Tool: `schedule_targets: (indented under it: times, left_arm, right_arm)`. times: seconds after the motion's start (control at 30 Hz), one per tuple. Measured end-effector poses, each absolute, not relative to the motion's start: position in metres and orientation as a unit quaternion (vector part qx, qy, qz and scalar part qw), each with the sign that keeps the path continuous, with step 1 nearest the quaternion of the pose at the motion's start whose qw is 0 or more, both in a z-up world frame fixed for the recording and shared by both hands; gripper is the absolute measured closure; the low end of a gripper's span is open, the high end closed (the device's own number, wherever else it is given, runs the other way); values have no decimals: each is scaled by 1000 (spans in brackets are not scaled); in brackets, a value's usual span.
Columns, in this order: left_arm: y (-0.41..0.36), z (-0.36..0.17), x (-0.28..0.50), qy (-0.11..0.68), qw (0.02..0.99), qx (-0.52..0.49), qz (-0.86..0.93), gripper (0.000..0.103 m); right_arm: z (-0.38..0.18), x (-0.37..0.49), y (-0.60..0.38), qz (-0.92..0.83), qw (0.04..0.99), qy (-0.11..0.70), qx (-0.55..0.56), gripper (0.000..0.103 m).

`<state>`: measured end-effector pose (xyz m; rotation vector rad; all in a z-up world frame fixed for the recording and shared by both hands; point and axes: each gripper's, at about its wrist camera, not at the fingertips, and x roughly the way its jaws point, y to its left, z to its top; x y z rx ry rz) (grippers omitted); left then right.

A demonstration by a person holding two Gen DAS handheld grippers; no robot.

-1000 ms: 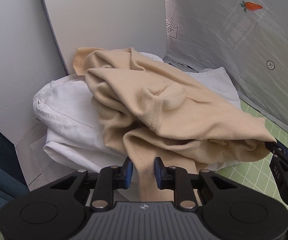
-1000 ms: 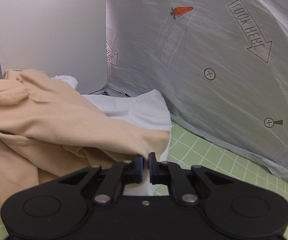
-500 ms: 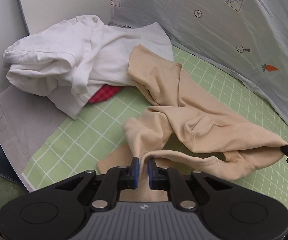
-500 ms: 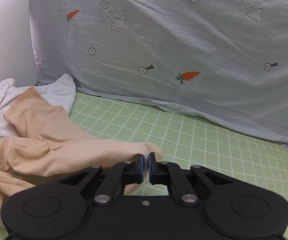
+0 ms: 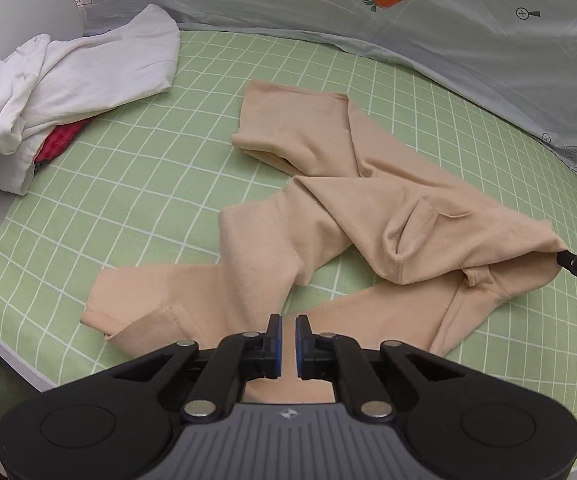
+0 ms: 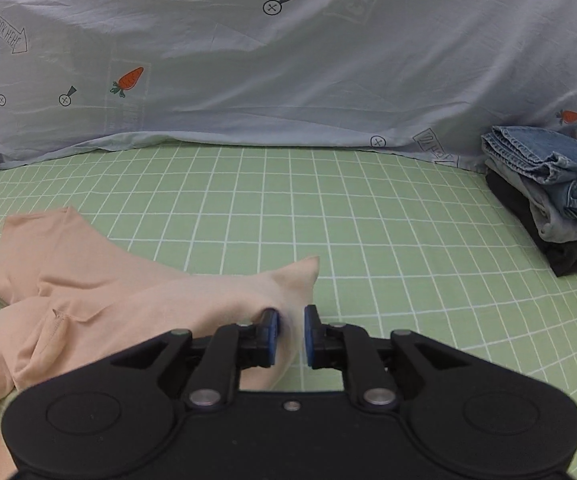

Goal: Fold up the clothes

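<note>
Left wrist view: green checked mat (image 5: 136,184) across most of frame, grey printed sheet (image 5: 448,28) draped behind. Beige garment (image 5: 328,216) sprawled mid-mat, twisted, unfolded, one end near the front edge, the other reaching to the right. White clothes heap (image 5: 60,80) at far left, red fabric (image 5: 58,140) tucked under it. Left gripper (image 5: 287,338) low over the garment's near edge, jaws nearly together, slim gap visible, fabric directly below; grip on cloth not discernible. Right wrist view: same mat (image 6: 368,216), folded denim and dark stack (image 6: 552,196) at right. Right gripper (image 6: 290,334) jaws just opened, narrowly parted, garment corner (image 6: 288,280) loose between them, pads not pressing
</note>
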<state>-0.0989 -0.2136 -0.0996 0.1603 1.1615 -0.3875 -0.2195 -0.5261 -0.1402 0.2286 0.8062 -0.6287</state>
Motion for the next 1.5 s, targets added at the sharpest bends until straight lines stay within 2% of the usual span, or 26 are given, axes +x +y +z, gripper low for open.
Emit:
schedule_targets:
  times: [0.1,0.23,0.53,0.7,0.83,0.93,0.97,1.0,1.03,1.07,1.1,1.23,1.4,1.5]
  left_arm:
    - [-222,-102,-99,546,810,89,-196,88]
    - [-232,-106,-93,543,801,113,-226,85]
    - [-259,-115,-71,532,776,154,-301,83]
    - [-293,-129,-62,516,750,172,-376,63]
    - [-333,-153,-60,500,736,218,-400,60]
    - [-354,-169,-55,500,732,236,-398,60]
    - [-359,-175,-52,502,731,239,-396,62]
    - [-363,-178,-48,504,731,237,-394,69]
    - [-366,-180,-45,507,733,232,-390,78]
    - [-369,-182,-38,513,734,223,-386,93]
    - [-370,-182,-33,517,734,209,-386,95]
    - [-380,-161,-12,497,758,181,-383,98]
    - [-401,-114,36,401,825,175,-356,98]
    - [-410,-96,91,357,874,156,-291,99]
  right_arm:
    - [-147,-232,-521,-298,862,391,122,70]
    - [-153,-241,-516,-297,856,395,150,63]
    - [-175,-233,-503,-298,832,419,207,57]
    - [-187,-217,-510,-306,816,427,241,52]
    - [-197,-200,-525,-322,802,435,253,48]
    - [-200,-187,-538,-327,799,436,253,52]
    - [-201,-182,-543,-326,801,434,250,60]
    - [-201,-176,-547,-325,804,433,245,71]
    - [-201,-171,-550,-325,807,432,239,73]
    - [-201,-166,-553,-324,811,428,232,78]
    - [-201,-161,-557,-324,815,425,223,82]
    - [-199,-137,-575,-316,833,422,166,87]
    - [-185,-94,-607,-311,864,390,72,88]
    - [-169,-66,-619,-301,884,354,44,87]
